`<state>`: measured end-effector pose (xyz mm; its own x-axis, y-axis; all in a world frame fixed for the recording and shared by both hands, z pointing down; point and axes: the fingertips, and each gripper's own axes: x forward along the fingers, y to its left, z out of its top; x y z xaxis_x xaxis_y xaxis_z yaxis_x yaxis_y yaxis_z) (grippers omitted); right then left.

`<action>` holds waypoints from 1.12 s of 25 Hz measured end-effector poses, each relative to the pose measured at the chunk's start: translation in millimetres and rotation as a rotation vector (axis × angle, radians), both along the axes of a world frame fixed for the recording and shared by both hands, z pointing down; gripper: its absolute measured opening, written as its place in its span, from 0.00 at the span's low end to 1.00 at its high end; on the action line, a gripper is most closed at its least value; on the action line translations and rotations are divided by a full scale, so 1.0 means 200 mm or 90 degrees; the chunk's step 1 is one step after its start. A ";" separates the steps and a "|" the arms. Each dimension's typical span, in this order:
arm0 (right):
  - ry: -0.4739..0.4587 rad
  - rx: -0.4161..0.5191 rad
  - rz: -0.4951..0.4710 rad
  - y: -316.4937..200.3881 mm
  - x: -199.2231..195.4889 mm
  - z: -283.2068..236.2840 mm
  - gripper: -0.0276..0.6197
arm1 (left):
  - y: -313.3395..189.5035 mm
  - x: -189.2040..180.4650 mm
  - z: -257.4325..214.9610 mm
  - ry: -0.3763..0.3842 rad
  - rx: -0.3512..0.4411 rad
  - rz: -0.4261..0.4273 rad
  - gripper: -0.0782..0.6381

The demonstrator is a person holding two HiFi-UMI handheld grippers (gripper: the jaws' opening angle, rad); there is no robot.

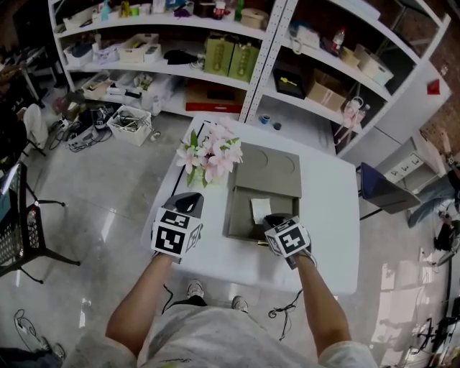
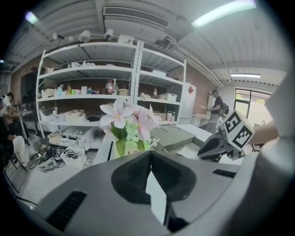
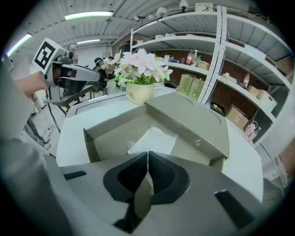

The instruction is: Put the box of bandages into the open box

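Head view: bandages look already inside the box, just ahead of the right gripper; the left gripper is off to its side.
Left gripper view: jaws pinched together, nothing in them.
Right gripper view: jaws together too, empty; bandages lie right in front, lower down.
Left to do: pretty much nothing, I'd say.

One white table; on it one open box with one lid, and one pot of pink and white flowers; one white flat item lies inside the box; two grippers, the left gripper and the right gripper, each carrying one marker cube; two bare forearms; two shoes by the table's near edge; two green cartons side by side on the shelves; one white basket on the floor; two long ceiling lights in the left gripper view.
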<state>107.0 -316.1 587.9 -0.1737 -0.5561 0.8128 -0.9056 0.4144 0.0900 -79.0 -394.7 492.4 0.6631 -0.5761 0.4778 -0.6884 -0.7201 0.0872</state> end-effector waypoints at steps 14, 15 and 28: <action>-0.032 -0.011 0.014 0.00 -0.03 0.01 0.12 | -0.01 -0.04 0.01 -0.002 -0.005 -0.004 0.12; -0.035 -0.011 0.016 0.00 -0.02 0.01 0.12 | -0.01 -0.03 0.01 -0.002 -0.005 -0.004 0.12; -0.087 0.035 0.046 0.05 0.01 -0.13 0.12 | 0.04 0.07 -0.05 0.007 0.004 0.005 0.12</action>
